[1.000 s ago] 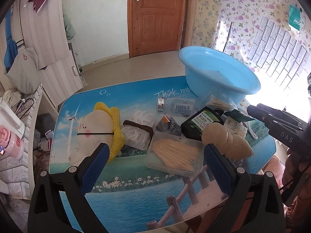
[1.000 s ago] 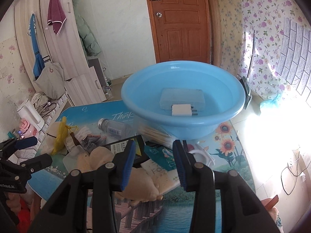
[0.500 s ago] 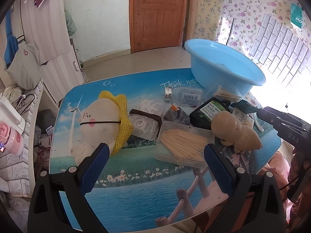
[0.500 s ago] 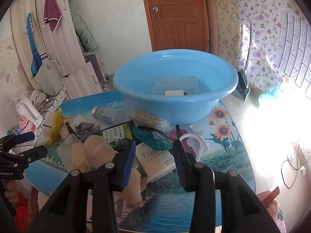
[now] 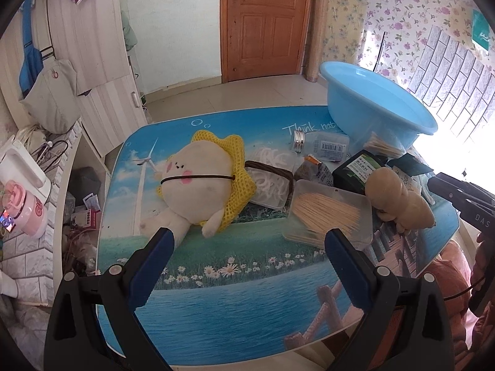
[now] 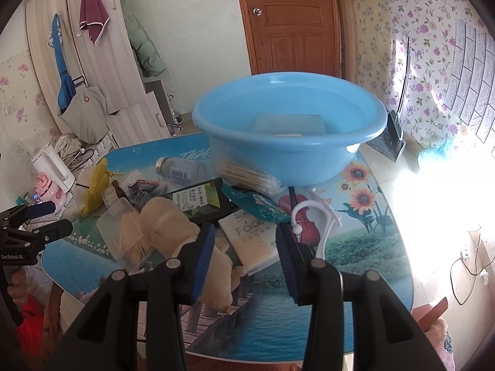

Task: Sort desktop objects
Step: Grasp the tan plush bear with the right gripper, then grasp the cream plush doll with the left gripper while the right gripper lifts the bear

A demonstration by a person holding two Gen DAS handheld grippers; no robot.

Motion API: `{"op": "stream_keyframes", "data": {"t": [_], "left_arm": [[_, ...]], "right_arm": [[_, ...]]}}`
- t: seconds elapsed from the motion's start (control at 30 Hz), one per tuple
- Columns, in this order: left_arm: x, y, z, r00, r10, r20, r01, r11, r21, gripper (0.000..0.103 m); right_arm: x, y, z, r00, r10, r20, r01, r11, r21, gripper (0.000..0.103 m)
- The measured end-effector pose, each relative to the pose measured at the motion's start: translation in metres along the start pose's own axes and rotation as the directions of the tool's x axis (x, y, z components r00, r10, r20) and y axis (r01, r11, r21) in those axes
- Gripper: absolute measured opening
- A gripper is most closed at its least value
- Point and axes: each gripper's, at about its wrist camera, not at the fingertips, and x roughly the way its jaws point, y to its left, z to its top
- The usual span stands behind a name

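Both tools empty: left tool (image 5: 247, 242) wide apart, right tool (image 6: 246, 249) part-open. Tan plush toy (image 6: 173, 225) soft, light; pinch its body.

Left gripper (image 5: 247, 247): jaws spread wide, blue pads facing each other, nothing between them; tilted downward.
Left fingers (image 5: 154, 262): black arms with blue pads, not touching anything.
Right gripper (image 6: 246, 247): jaws part open, narrower gap than the left pair, nothing clamped; tilted downward.
Right fingers (image 6: 204, 256): blue pads apart.
Hand (image 6: 15, 284): wrapped around the handle below the left gripper, at the left edge of the right wrist view.
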Motion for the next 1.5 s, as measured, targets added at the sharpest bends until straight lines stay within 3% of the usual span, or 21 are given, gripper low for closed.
{"op": "stream_keyframes", "data": {"t": [0.13, 0.27, 0.4, 1.23, 1.5], "left_arm": [[-0.003, 0.007, 0.000, 1.000, 0.015, 0.010, -0.015, 1.000, -0.007, 0.098], [-0.003, 0.016, -0.001, 0.999, 0.036, 0.016, -0.036, 0.999, -0.021, 0.098], [-0.001, 0.025, -0.001, 0.999, 0.050, 0.016, -0.049, 0.998, -0.035, 0.098], [0.021, 0.067, -0.003, 0.996, 0.085, 0.013, -0.083, 0.991, -0.106, 0.098], [0.037, 0.070, 0.014, 0.995, 0.089, 0.034, -0.085, 0.993, -0.087, 0.098]], "right_arm": [[0.002, 0.005, -0.001, 1.000, 0.011, -0.008, -0.011, 1.000, -0.019, 0.041], [0.002, 0.008, -0.002, 1.000, 0.017, -0.004, -0.017, 0.999, -0.031, 0.054], [0.001, 0.011, 0.000, 1.000, 0.026, 0.006, -0.025, 0.999, -0.045, 0.056], [0.010, 0.028, -0.003, 0.996, 0.083, -0.030, -0.086, 0.991, -0.100, 0.058], [0.015, 0.034, -0.007, 0.995, 0.082, -0.055, -0.088, 0.988, -0.130, 0.058]]}}
